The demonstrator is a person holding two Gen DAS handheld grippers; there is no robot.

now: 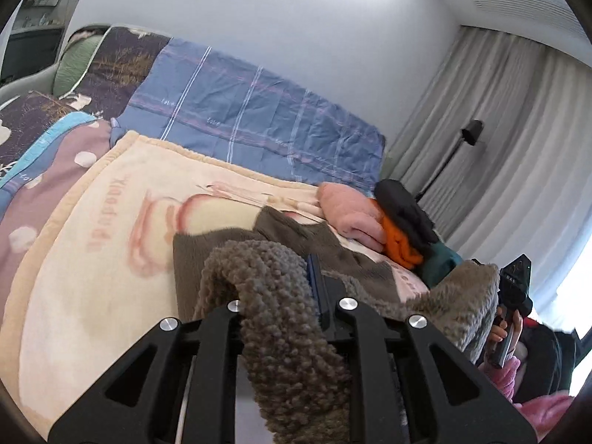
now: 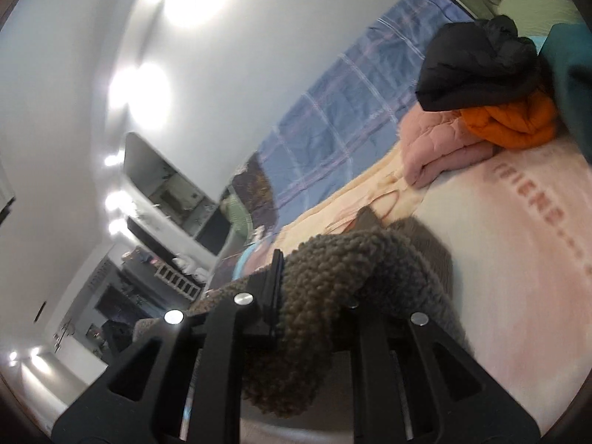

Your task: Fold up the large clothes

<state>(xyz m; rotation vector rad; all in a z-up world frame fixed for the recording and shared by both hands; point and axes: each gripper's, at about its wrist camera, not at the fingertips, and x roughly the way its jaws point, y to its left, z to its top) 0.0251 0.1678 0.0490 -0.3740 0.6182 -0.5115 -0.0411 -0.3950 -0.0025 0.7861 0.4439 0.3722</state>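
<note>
Bedroom, white walls, grey curtains (image 1: 492, 118) to one side. We see a bed spread with a cream blanket (image 1: 92, 259) printed in pink, a blue plaid quilt (image 1: 240, 111) behind it against the wall. At the blanket's far end sits a pile of clothes: pink garment (image 1: 351, 218), orange one (image 1: 401, 248), black one (image 1: 403, 207) on top. The brown fleece garment (image 1: 288, 333) lies partly on the blanket, partly lifted. Left gripper (image 1: 281, 296) is clamped tight on one bunched edge of it. Right gripper (image 2: 314, 296) pinches another edge, jaws nearly closed, fleece draping over its fingers.
</note>
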